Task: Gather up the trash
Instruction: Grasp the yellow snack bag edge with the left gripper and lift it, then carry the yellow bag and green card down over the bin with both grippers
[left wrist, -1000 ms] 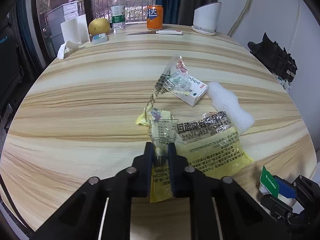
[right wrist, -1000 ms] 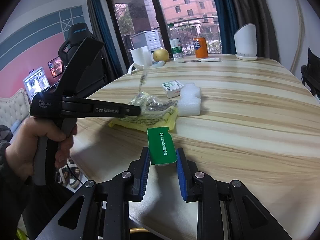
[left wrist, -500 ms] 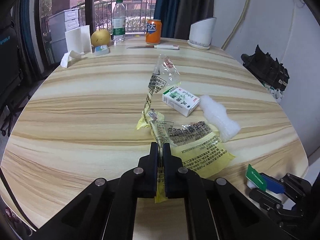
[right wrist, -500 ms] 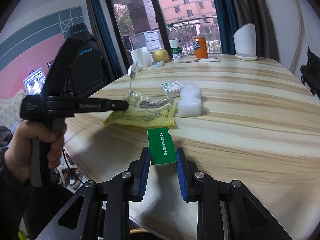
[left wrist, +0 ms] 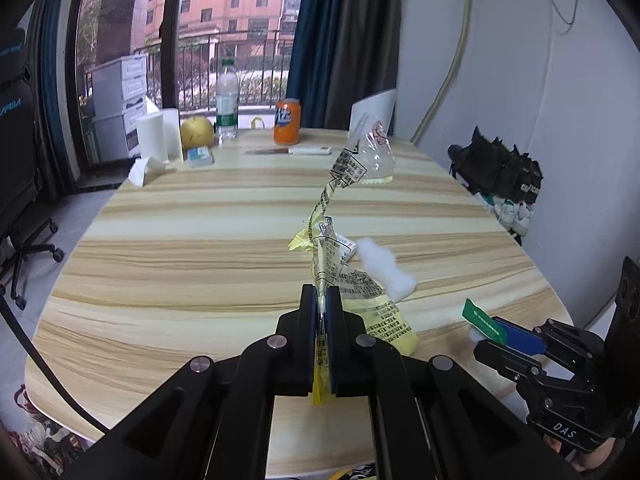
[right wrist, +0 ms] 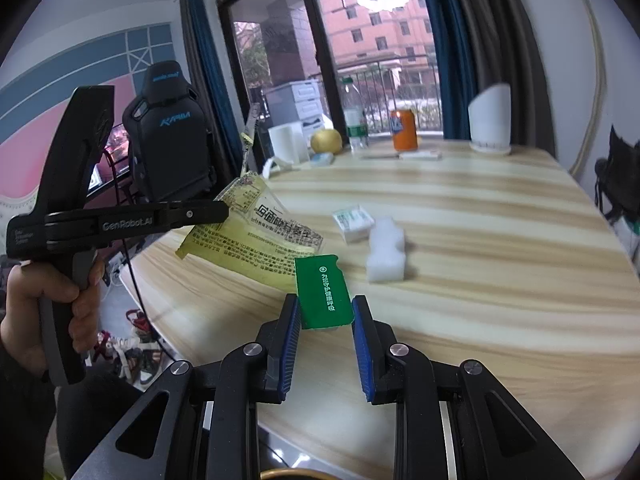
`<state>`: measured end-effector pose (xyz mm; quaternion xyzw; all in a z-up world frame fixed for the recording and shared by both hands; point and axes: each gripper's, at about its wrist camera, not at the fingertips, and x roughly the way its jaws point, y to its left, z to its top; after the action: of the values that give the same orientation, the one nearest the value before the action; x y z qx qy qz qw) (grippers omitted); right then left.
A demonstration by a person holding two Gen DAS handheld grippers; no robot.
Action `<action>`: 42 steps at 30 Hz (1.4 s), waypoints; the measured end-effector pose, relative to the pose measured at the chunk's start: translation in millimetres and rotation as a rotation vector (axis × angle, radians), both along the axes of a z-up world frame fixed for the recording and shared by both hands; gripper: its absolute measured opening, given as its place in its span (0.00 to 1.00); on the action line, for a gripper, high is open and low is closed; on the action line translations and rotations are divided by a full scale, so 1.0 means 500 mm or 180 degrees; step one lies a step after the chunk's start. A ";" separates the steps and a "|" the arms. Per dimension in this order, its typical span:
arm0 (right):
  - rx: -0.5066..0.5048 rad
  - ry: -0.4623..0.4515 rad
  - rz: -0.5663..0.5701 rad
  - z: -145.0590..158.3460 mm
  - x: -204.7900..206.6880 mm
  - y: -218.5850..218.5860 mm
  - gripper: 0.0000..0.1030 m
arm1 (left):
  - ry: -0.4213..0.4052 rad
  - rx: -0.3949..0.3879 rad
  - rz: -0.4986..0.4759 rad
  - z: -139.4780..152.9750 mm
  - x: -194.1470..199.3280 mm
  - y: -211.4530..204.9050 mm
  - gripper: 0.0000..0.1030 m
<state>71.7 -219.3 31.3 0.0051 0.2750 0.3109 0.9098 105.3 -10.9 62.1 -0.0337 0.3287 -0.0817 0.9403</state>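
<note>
Where legible, "GenRobot.AI" on left tongs point(right wrist: 216, 213)

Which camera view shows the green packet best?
The right wrist view: the green packet sits large between the right gripper pads, its face and white print visible. The left wrist view shows it only small and edge-on at the right.

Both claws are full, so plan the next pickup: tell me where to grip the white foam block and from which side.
Grip the white foam block across its narrow waist, where both long sides pinch inward. Come from above, fingers straddling it: it lies flat on the table. Its side away from the small box looks clear.
</note>
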 end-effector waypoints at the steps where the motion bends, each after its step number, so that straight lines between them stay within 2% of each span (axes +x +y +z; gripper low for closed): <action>1: 0.0001 -0.0032 0.0001 0.011 -0.006 0.001 0.24 | -0.0031 -0.0004 -0.0018 0.005 -0.007 0.001 0.01; 6: 0.0019 -0.0142 0.0020 0.044 -0.042 0.002 0.24 | -0.0213 -0.0051 -0.0118 0.029 -0.056 0.008 0.01; 10: 0.0018 -0.0193 0.0047 0.057 -0.072 0.001 0.24 | -0.0293 0.0045 -0.0205 0.024 -0.096 0.007 0.01; 18: 0.0024 -0.0136 0.0090 0.029 -0.143 -0.012 0.24 | -0.0354 0.0015 -0.0417 -0.016 -0.183 0.011 0.01; 24: -0.0017 -0.0013 0.0099 -0.019 -0.197 -0.022 0.24 | -0.0303 0.0088 -0.0456 -0.060 -0.223 -0.003 0.01; 26: -0.0063 0.0016 0.0063 -0.038 -0.219 -0.028 0.24 | -0.0260 0.0025 -0.0493 -0.078 -0.238 -0.006 0.01; 30: -0.0056 0.0204 0.0057 -0.086 -0.253 -0.039 0.24 | -0.0192 -0.0045 -0.0602 -0.102 -0.269 -0.017 0.01; 33: -0.0068 0.0341 0.0064 -0.118 -0.269 -0.040 0.24 | -0.0154 0.0024 -0.0658 -0.120 -0.287 -0.032 0.01; 38: -0.0164 0.0547 0.0018 -0.182 -0.261 -0.025 0.24 | 0.0067 0.0062 -0.0724 -0.176 -0.297 -0.049 0.01; 42: -0.0212 0.0751 0.0016 -0.227 -0.241 -0.020 0.24 | 0.0350 0.0104 -0.0705 -0.237 -0.286 -0.056 0.01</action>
<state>-48.8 -229.4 -82.3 0.0107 0.3903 0.3010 0.8700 -37.7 -38.9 -56.3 0.0137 0.3827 -0.1776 0.9065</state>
